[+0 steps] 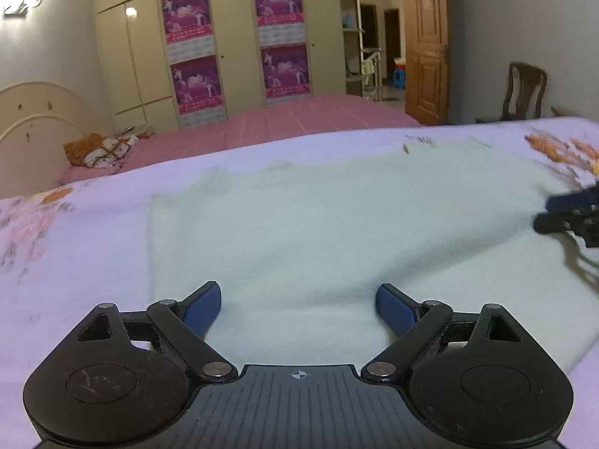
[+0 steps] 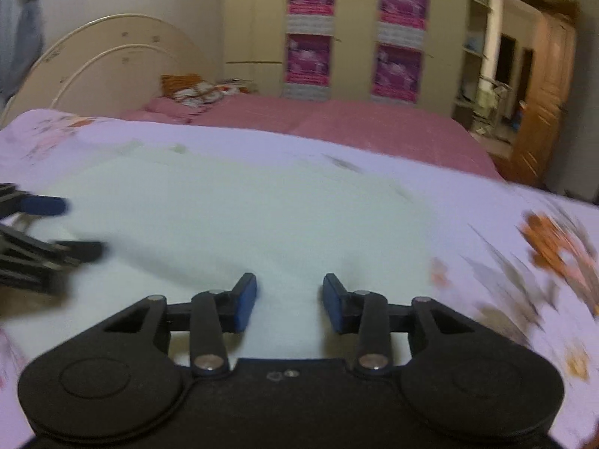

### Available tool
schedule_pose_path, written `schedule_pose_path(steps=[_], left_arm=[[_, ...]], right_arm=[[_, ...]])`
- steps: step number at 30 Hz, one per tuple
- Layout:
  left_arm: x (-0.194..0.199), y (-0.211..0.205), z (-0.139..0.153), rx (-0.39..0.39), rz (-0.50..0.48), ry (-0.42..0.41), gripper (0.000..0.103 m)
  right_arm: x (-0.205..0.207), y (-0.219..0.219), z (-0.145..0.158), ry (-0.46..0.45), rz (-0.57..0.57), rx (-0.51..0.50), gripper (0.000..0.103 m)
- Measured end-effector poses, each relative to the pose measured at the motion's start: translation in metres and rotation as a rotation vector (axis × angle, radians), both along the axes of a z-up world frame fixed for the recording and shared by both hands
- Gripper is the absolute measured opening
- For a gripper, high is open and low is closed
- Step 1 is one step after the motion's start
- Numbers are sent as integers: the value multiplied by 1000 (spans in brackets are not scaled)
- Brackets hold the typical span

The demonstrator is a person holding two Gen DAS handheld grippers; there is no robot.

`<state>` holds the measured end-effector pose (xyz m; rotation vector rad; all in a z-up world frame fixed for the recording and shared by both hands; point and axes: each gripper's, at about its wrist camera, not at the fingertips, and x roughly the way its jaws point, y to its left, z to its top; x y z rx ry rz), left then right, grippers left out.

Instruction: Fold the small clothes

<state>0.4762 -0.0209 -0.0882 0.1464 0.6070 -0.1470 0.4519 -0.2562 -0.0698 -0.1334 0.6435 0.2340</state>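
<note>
Lying flat ahead of both grippers, pale garment (image 1: 337, 224) on floral bedsheet (image 1: 75, 262); left gripper (image 1: 298, 308) wide open, right gripper (image 2: 289, 301) partly open, both empty.

Left wrist view: low and close over the pale garment (image 1: 337, 232), facing across it toward the wardrobe (image 1: 232, 37).
Right wrist view: low and close over the same garment (image 2: 262, 217), facing the wardrobe (image 2: 355, 30) from further right.
Shared: garment, floral sheet (image 1: 75, 262), pink bed (image 2: 355, 127), wardrobe; each view catches the other gripper at its edge.
</note>
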Motion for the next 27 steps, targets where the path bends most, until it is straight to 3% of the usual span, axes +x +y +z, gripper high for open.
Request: schedule_pose_path(steps=[4,7,10,13,15,23,27], left_arm=[[-12,-2,11,-44,8,-27,90],[-30,-13,14,-84,-17,-44,90],[-40,-24,0,-100,-26,6,90],[-51,-29,-12,-64,-14,30,90],[-57,-23,-9,-87,3,46,90],[-65,-17,-9,-89,14,64,90],[-72,6,-8,-59,41,82,90]], right_arm=[[-10,6,4,-9,-30,-15,35],[-29,14,23,-62,-2,67,35],[-45,38,15,-17,69,77,33],[-62,61,-6,43,121,15,35],[-76,64,-10,1,104,-12,35],[-85,80,-4,2,76,-53,37],[-90,51,-5,9,3,-40,38]])
